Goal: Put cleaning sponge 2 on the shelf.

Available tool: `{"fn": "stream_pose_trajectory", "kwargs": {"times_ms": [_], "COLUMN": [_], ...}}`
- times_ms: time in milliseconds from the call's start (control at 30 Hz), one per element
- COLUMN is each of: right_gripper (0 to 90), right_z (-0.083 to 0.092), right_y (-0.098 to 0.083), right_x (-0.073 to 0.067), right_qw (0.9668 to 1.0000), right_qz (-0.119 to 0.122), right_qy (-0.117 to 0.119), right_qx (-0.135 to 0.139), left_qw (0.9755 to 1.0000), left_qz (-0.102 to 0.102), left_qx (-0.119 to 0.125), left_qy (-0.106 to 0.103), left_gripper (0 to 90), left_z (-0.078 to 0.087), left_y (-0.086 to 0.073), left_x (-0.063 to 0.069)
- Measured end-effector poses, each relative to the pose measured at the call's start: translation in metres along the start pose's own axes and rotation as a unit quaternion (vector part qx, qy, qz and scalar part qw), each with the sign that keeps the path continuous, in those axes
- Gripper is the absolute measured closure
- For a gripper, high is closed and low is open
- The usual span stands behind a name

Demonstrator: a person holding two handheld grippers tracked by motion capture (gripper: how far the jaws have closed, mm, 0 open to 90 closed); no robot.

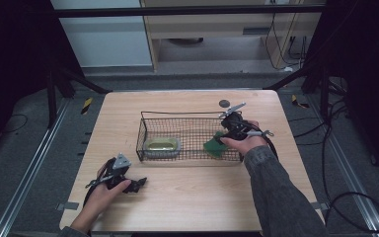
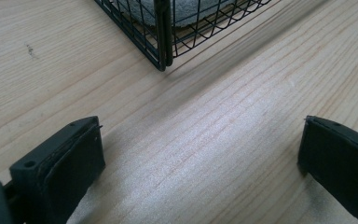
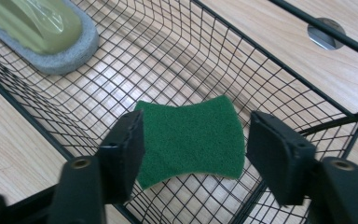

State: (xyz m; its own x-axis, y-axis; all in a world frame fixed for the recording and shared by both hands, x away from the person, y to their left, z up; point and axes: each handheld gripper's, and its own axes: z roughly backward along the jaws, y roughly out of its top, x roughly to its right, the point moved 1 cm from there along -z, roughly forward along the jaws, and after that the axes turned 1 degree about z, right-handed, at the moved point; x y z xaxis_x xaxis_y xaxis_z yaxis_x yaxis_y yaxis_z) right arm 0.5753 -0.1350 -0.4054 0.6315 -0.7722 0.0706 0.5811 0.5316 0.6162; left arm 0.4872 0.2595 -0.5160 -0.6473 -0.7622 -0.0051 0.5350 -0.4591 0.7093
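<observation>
The left hand-held gripper (image 1: 137,184) is held low at about 7 o'clock on the tabletop (image 1: 192,197), pointed toward 3 o'clock, with its jaws spread wide apart and nothing between them. The left hand (image 1: 107,186) is wrapped around its body. The right hand-held gripper (image 1: 220,139) is held at about 2 o'clock by the right hand (image 1: 246,143), angled downward toward 9 o'clock; its jaws are parted. The sleeved right forearm (image 1: 276,192) is extended from 5 o'clock.

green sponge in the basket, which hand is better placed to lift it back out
Right. The right gripper hangs over the wire basket with its open jaws either side of the green sponge, not gripping it. The left gripper rests on the table outside the basket, jaws open over bare wood.
</observation>
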Motion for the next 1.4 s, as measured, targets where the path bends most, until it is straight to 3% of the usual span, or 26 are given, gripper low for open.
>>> {"fn": "stream_pose_trajectory", "kwargs": {"times_ms": [133,233,433,533,833,1100,1400], "right_gripper": [24.4,15.5,8.2,7.4,7.9,10.7,11.0], "right_z": [0.003,0.009,0.015,0.021,0.035,0.049,0.061], "right_y": [-0.002,-0.005,-0.011,-0.016,-0.031,-0.052,-0.075], "right_x": [0.002,0.006,0.01,0.017,0.033,0.044,0.052], "right_qw": [0.9999,0.9989,0.9975,0.9966,0.9925,0.9895,0.9873], "right_qz": [-0.012,-0.044,-0.063,-0.064,-0.086,-0.09,-0.095], "right_qy": [-0.004,-0.001,-0.01,-0.032,-0.063,-0.072,-0.079], "right_qx": [0.006,0.018,0.029,0.042,0.06,0.088,0.099], "left_qw": [1.0,1.0,1.0,1.0,1.0,1.0,1.0], "left_qz": [0.0,0.0,0.0,0.0,0.001,0.001,0.001], "left_qx": [0.0,0.0,0.0,0.0,0.0,0.0,0.0], "left_qy": [0.0,0.0,0.001,0.001,0.002,0.002,0.002], "left_gripper": [0.0,0.0,0.0,0.0,0.0,0.0,0.0], "left_z": [0.0,0.0,0.0,0.0,0.0,0.0,0.0], "left_y": [0.0,0.0,0.0,0.0,0.0,0.0,0.0], "left_x": [0.0,0.0,0.0,0.0,0.0,0.0,0.0]}}
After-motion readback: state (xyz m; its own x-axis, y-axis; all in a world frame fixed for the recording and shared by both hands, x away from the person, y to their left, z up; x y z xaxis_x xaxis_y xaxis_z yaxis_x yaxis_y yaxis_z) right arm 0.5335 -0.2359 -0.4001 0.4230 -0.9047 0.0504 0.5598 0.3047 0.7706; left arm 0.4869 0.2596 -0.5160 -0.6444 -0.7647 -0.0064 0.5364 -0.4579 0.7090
